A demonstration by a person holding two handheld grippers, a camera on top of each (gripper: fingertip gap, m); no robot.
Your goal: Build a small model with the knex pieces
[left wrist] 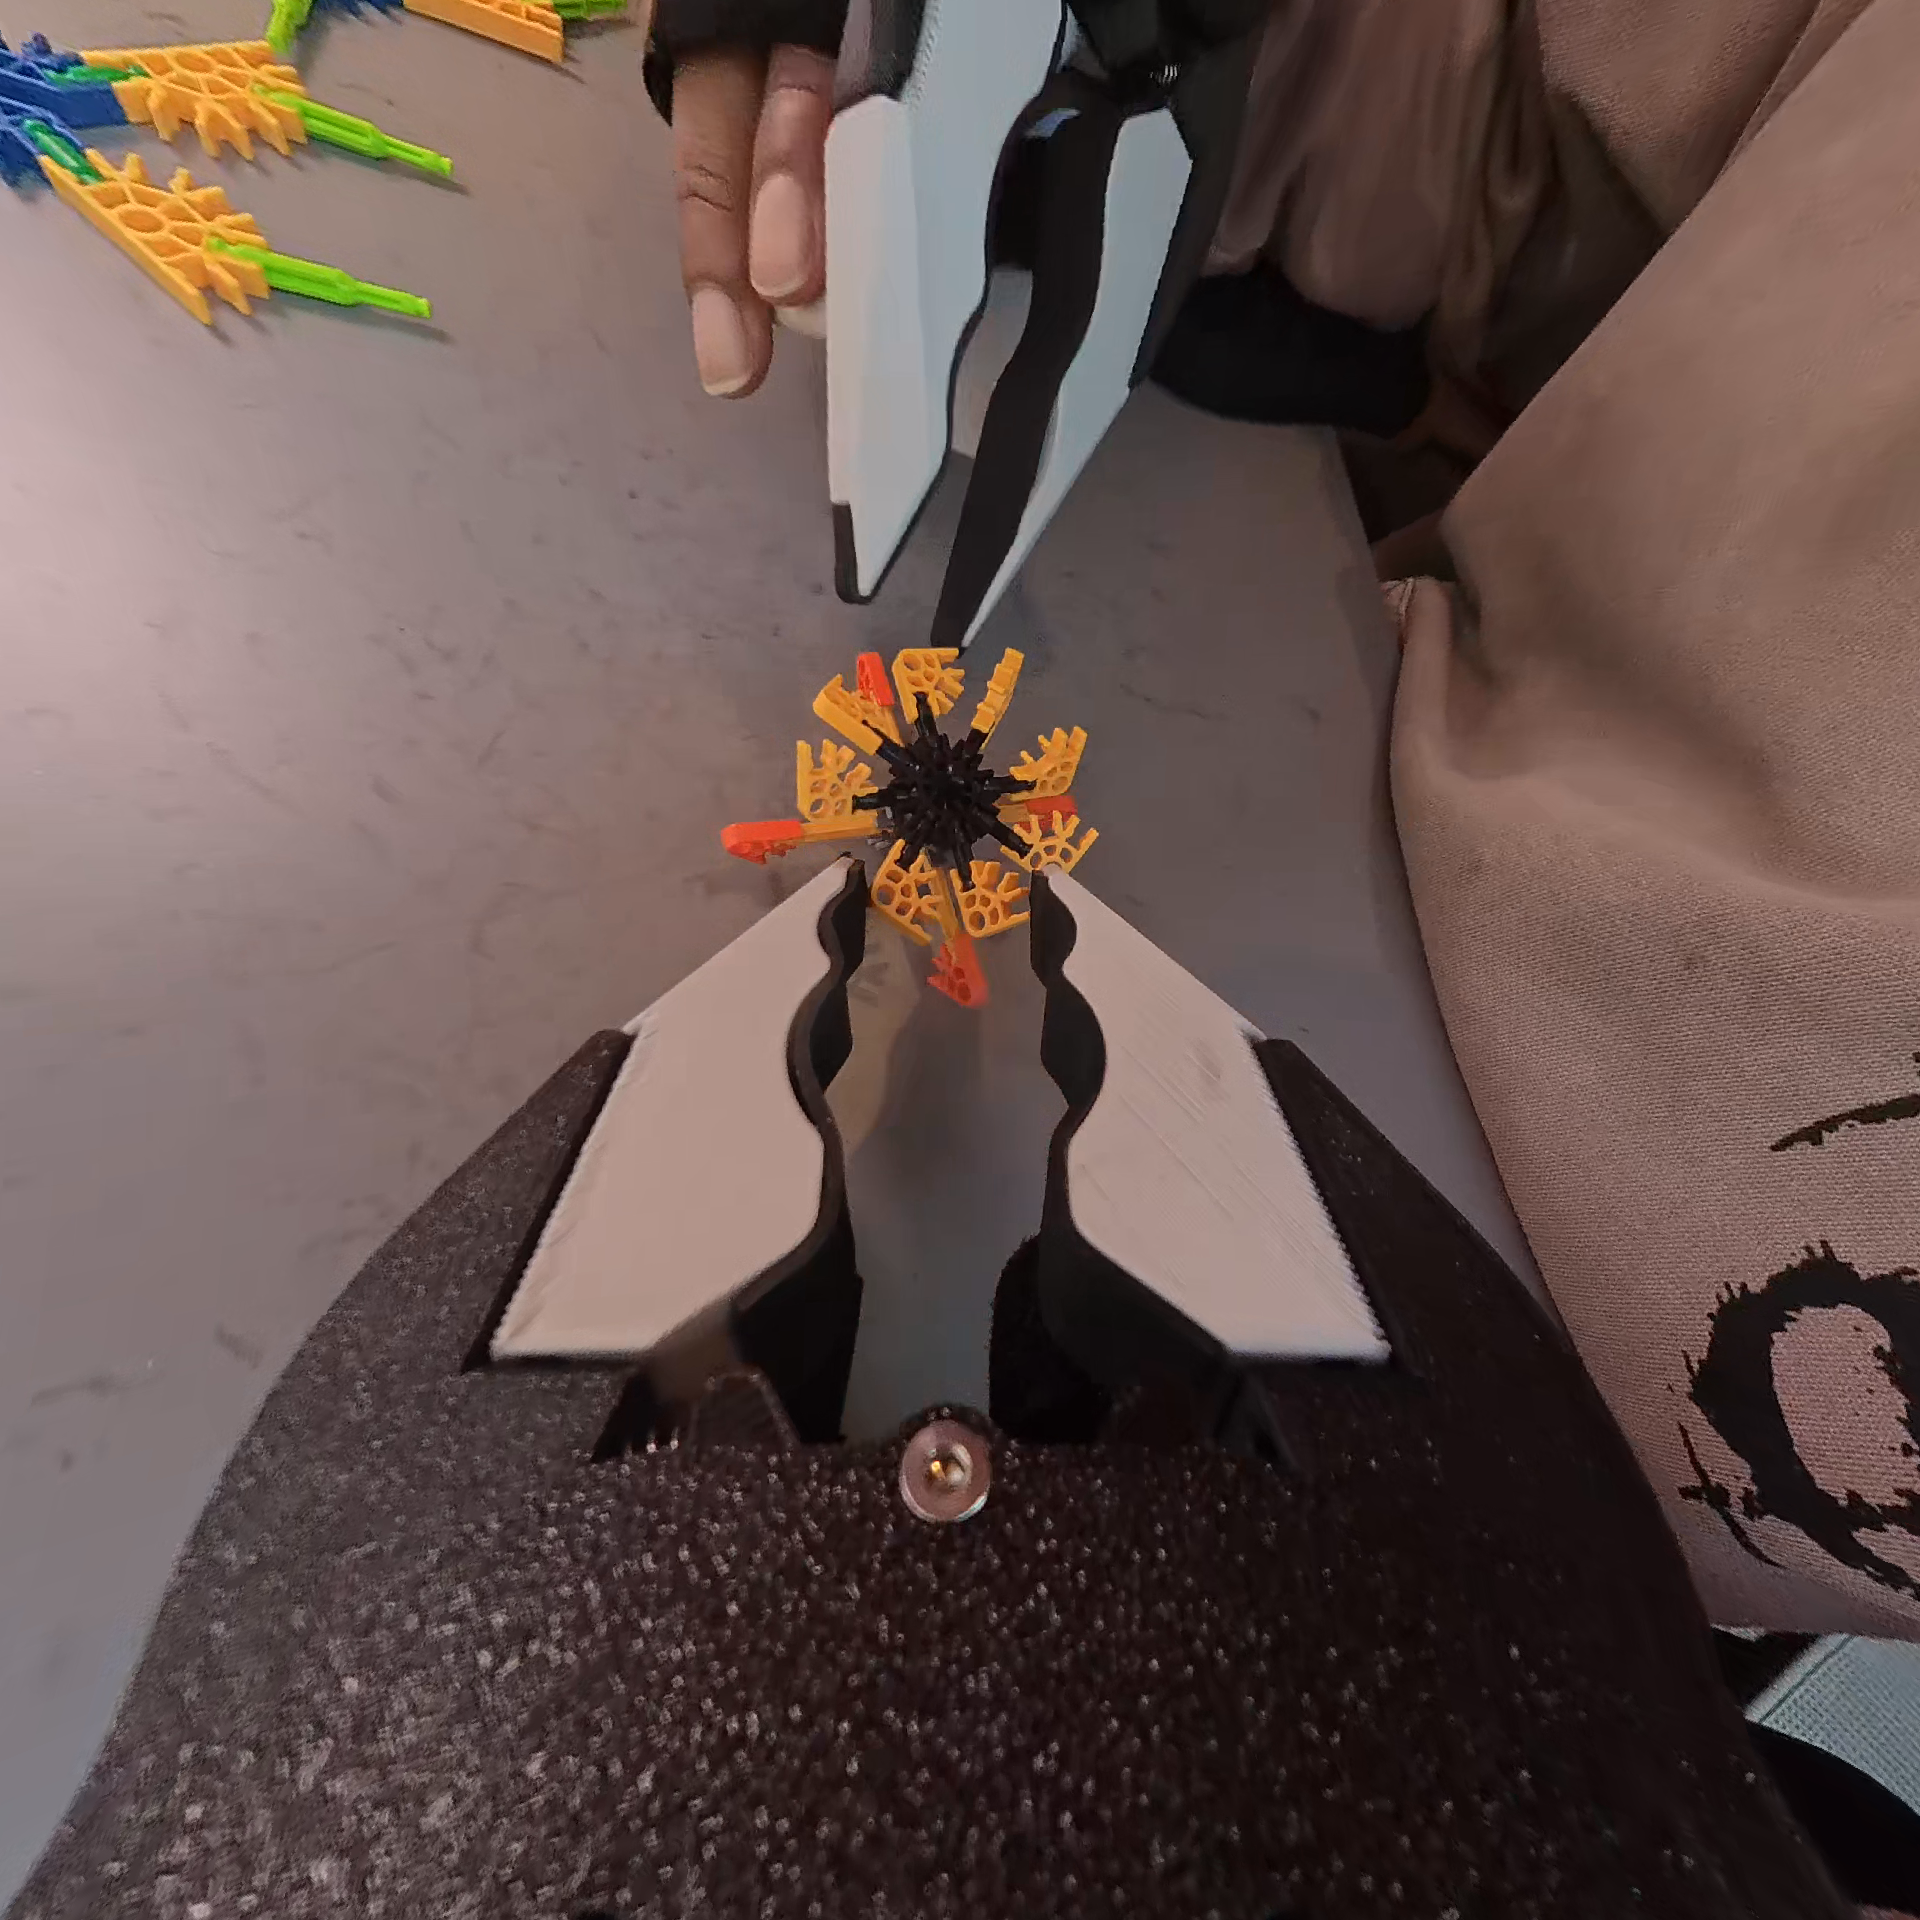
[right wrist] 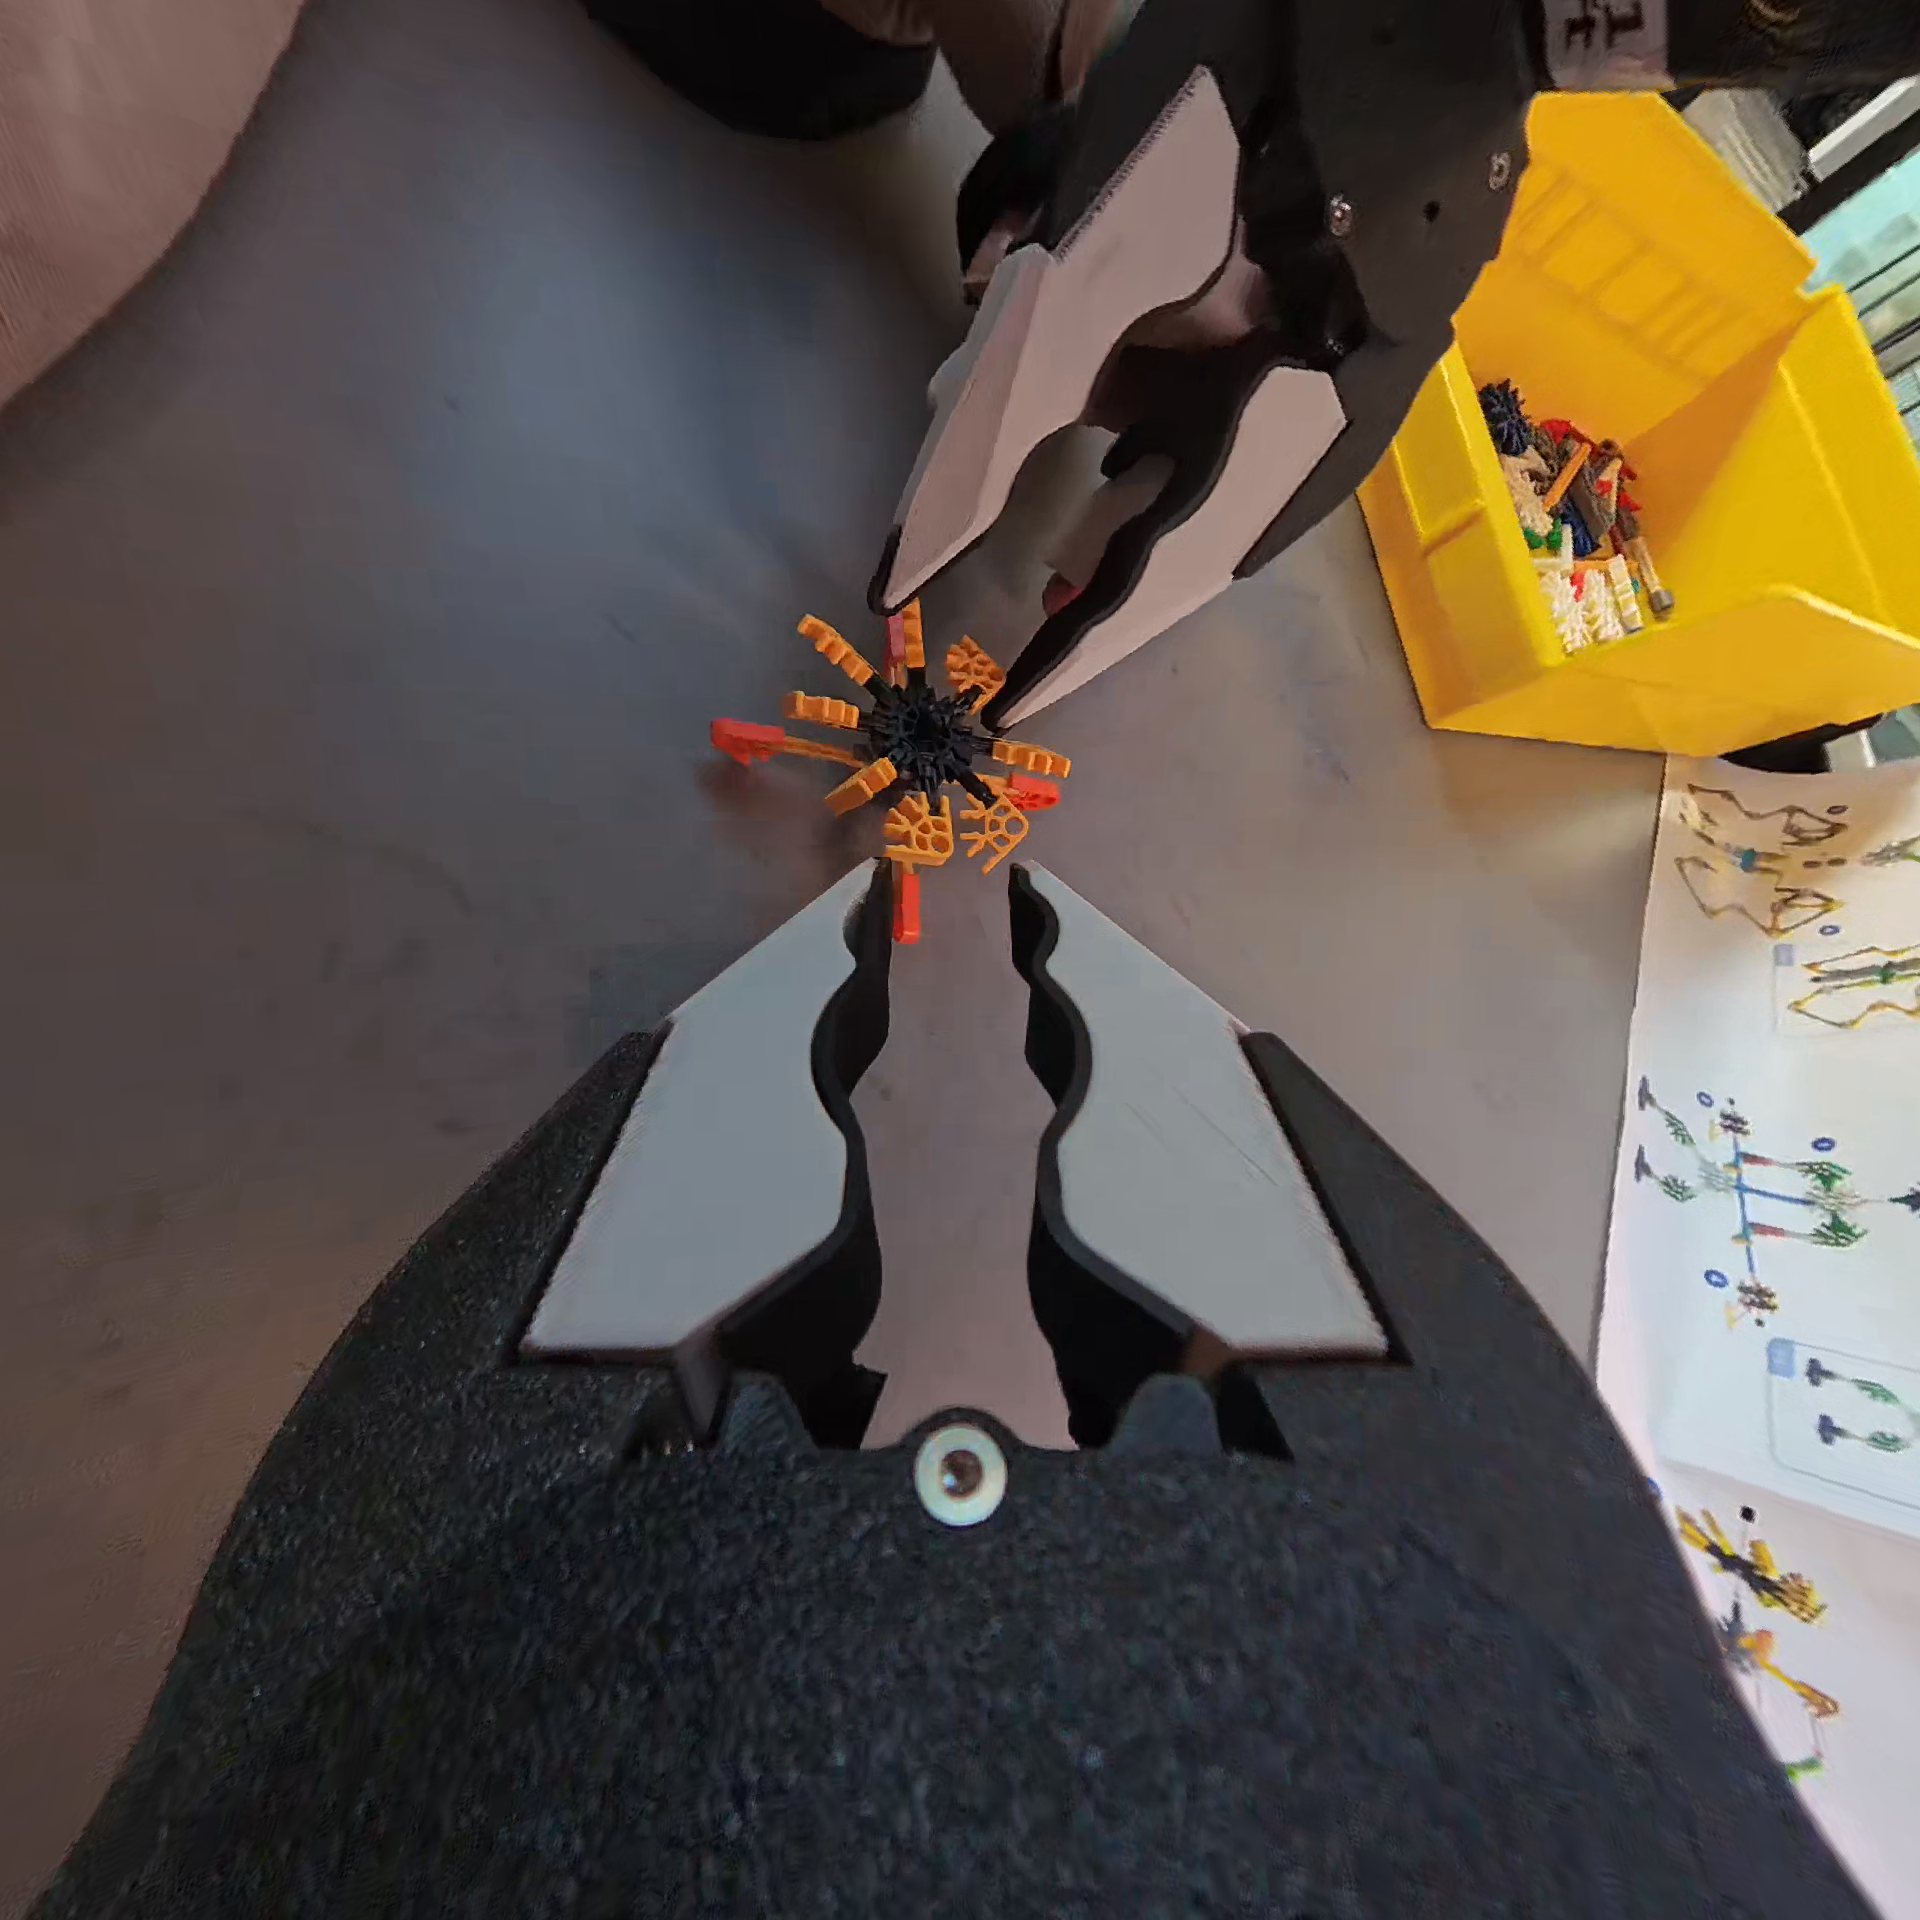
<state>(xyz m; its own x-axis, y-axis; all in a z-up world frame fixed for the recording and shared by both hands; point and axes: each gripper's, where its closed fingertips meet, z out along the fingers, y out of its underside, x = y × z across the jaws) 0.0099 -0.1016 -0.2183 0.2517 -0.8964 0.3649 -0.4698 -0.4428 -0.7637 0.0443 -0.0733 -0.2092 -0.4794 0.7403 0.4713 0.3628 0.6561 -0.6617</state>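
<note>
Two grippers flank a spoked plastic wheel of black hub, yellow-orange connectors and red tips (left wrist: 928,800) lying on the grey table (left wrist: 416,623).

At frame centre in both views, the wheel sits just beyond the left gripper (left wrist: 945,873), whose jaws are spread, its lower spokes reaching between the tips. The right gripper (right wrist: 951,878), jaws also spread, faces it from the opposite side, one red tip between them. A yellow plastic bin (right wrist: 1621,665) of mixed parts stands upper right.
</note>
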